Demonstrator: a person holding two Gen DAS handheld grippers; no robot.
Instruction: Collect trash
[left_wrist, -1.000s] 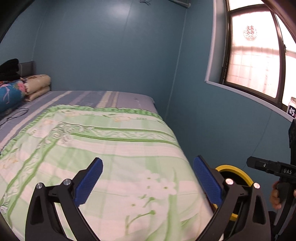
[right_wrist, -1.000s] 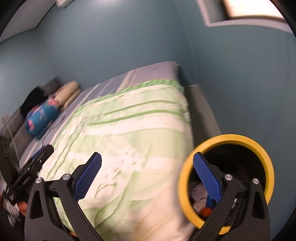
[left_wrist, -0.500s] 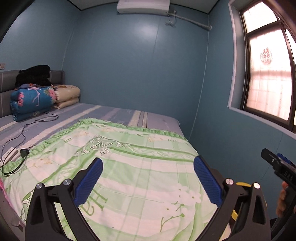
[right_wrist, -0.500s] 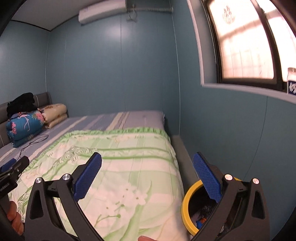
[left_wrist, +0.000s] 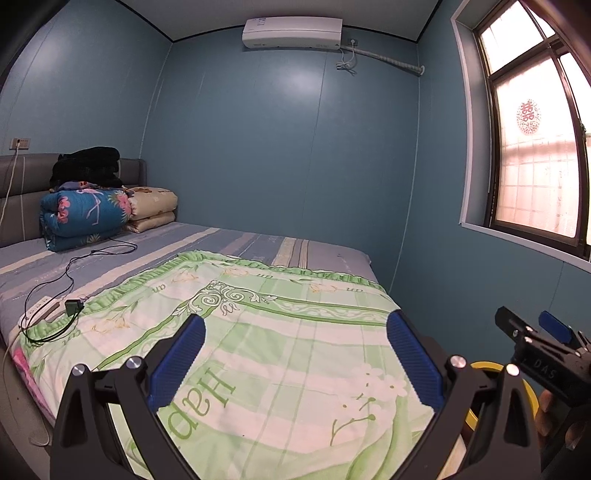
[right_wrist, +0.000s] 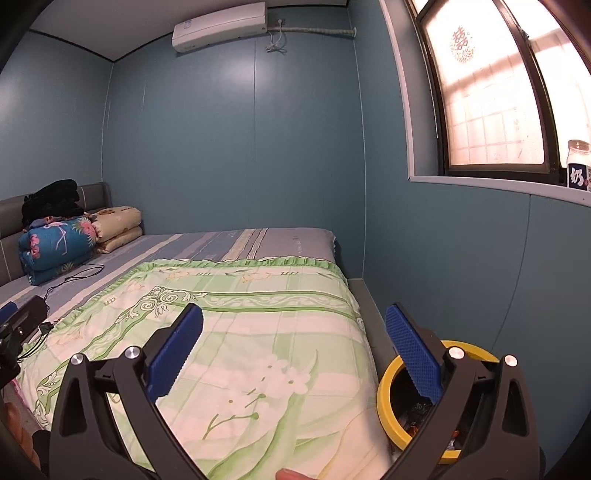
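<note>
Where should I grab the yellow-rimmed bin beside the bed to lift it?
Probably the yellow rim of the bin, from above with one finger inside and one outside. It stands upright with its mouth open, and its wall is hidden between the bed and blue wall.

— What do you have in front of you, counted?

— You have one bed (left_wrist: 258, 243), one green quilt (left_wrist: 280, 332) spread on it, and three folded bundles at the headboard: one black (left_wrist: 88, 166), one blue flowered (left_wrist: 85, 218), one cream (left_wrist: 153, 206).

— And the rest?

— One yellow-rimmed bin (right_wrist: 388, 391) beside the bed, one power strip (left_wrist: 40, 306) with its cable, one air conditioner (left_wrist: 291, 33), one window (right_wrist: 491, 92), one jar (right_wrist: 579, 166) on its sill. You hold two tongs, left (left_wrist: 295, 365) and right (right_wrist: 295, 354), each with two blue pads.
</note>
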